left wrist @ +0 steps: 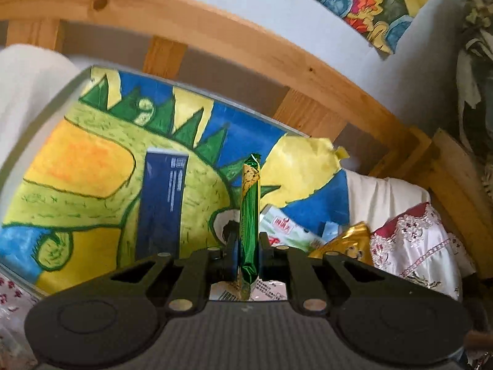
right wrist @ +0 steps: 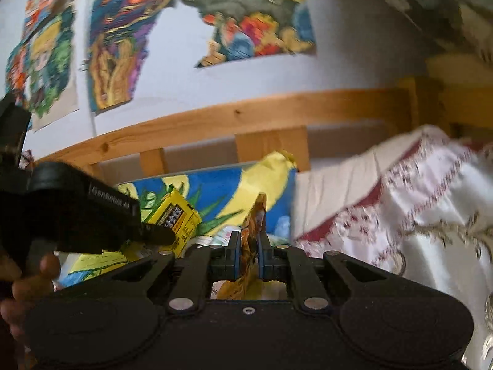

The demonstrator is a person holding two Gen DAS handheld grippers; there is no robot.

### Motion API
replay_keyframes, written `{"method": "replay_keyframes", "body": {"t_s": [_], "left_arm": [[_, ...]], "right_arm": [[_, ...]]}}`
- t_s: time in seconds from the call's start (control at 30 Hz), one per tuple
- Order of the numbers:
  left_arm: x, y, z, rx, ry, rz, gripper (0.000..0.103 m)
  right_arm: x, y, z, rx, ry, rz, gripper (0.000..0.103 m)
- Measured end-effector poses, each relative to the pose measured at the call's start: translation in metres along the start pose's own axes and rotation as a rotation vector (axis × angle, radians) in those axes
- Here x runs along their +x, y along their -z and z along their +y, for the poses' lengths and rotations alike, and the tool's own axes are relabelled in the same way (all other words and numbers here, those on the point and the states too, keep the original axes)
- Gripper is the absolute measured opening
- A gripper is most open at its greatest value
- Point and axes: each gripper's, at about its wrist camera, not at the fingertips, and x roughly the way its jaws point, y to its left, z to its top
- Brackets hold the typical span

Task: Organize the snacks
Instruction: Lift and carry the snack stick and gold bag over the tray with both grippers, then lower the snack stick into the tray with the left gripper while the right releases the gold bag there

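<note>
My left gripper is shut on a green and yellow snack packet that stands upright between the fingers, above a table covered with a bright dinosaur drawing. A dark blue box stands on the drawing to the left. A white and red packet and a gold packet lie to the right. My right gripper is shut on an orange-gold snack packet. The left gripper body shows at left in the right wrist view, beside a yellow box.
A wooden rail runs behind the table against a white wall with colourful drawings. A white and red embroidered cloth lies at right; it also shows in the left wrist view.
</note>
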Motion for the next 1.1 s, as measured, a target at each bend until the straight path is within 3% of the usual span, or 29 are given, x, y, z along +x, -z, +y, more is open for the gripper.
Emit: {"method": "replay_keyframes", "body": {"t_s": [0.37,0.43,0.6,0.83,0.93,1.1], "left_arm": [[0.001,0.006,0.001,0.03,-0.078,0.014,0.015],[-0.001,0.007,0.003,0.028,-0.101,0.009,0.025],[-0.009,0.007,0.008,0.032,-0.139,0.005,0.044],[-0.046,0.008,0.002,0.11,-0.155,-0.099,0.079],[-0.068,0.008,-0.002,0.147,-0.161,-0.148,0.09],[-0.107,0.01,-0.004,0.168,-0.224,-0.211,0.099]], "right_arm": [[0.016,0.01,-0.006,0.025,0.052,0.092,0.014],[0.015,0.01,-0.004,0.007,0.059,0.088,0.015],[0.011,0.011,0.008,-0.065,0.063,0.061,0.033],[-0.005,0.006,0.019,-0.116,0.062,0.007,0.057],[-0.017,0.0,0.023,-0.113,0.056,-0.025,0.067],[-0.043,-0.008,0.033,-0.119,0.056,-0.084,0.083]]}}
